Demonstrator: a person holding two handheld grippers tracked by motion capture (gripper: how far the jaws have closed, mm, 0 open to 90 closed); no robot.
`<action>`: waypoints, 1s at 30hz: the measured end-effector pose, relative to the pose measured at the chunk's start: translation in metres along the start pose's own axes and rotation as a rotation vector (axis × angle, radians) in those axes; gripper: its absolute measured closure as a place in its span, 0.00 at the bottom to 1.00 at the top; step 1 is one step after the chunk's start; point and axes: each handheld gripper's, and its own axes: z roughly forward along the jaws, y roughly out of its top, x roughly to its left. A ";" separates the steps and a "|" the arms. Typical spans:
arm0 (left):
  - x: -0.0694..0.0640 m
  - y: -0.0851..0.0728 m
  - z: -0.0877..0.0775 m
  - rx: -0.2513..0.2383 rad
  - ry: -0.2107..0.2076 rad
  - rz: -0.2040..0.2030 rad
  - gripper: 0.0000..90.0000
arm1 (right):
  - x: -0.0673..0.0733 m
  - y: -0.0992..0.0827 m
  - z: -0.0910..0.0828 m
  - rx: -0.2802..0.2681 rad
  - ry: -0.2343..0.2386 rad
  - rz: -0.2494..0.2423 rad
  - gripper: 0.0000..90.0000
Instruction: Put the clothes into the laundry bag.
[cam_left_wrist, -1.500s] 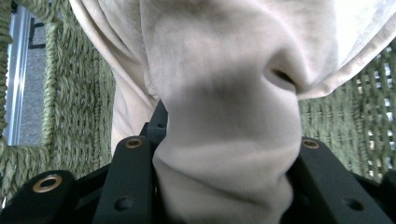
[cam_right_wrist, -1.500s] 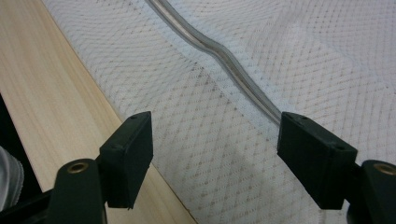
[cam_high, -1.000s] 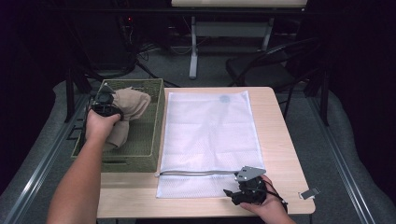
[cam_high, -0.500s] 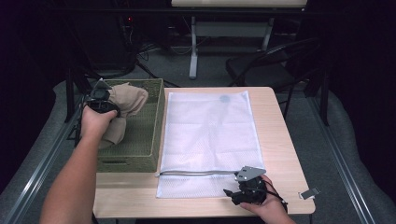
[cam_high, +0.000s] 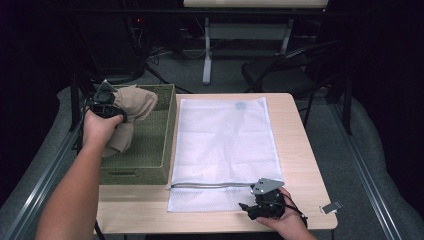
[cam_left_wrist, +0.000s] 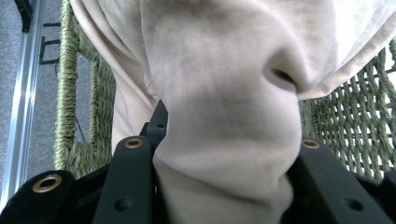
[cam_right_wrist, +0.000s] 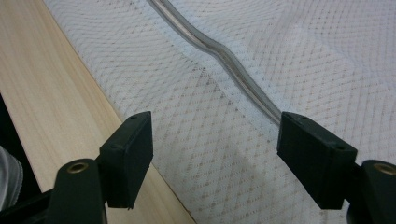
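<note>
A beige garment (cam_high: 134, 102) hangs bunched above the green woven basket (cam_high: 156, 130) at the table's left. My left gripper (cam_high: 111, 107) is shut on it; in the left gripper view the cloth (cam_left_wrist: 224, 107) bulges thick between the two black jaws, with the basket wall (cam_left_wrist: 345, 130) behind. A white mesh laundry bag (cam_high: 225, 145) lies flat in the middle of the table, its zipper (cam_high: 210, 185) near the front edge. My right gripper (cam_high: 246, 208) rests low at the bag's front right corner, open, with the mesh (cam_right_wrist: 215, 140) and zipper (cam_right_wrist: 224, 56) under its jaws.
The light wood table (cam_high: 310, 165) has bare strips right of the bag and along the front. A small metal clip (cam_high: 331, 206) lies at the front right corner. A dark chair (cam_high: 290, 70) and a desk leg (cam_high: 206, 55) stand beyond the far edge.
My left hand has risen and drawn the beige garment up out of the basket, toward the basket's far left corner. The right gripper has stayed where it was.
</note>
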 end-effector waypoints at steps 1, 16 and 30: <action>0.000 0.000 -0.001 0.001 0.003 0.004 0.65 | 0.000 0.000 0.000 0.000 0.000 0.001 0.30; -0.006 0.004 -0.015 0.004 -0.001 0.034 0.65 | 0.000 0.000 0.000 -0.001 0.002 0.000 0.30; -0.014 0.005 -0.031 0.012 -0.020 0.082 0.65 | -0.001 0.000 0.001 -0.003 0.006 0.002 0.30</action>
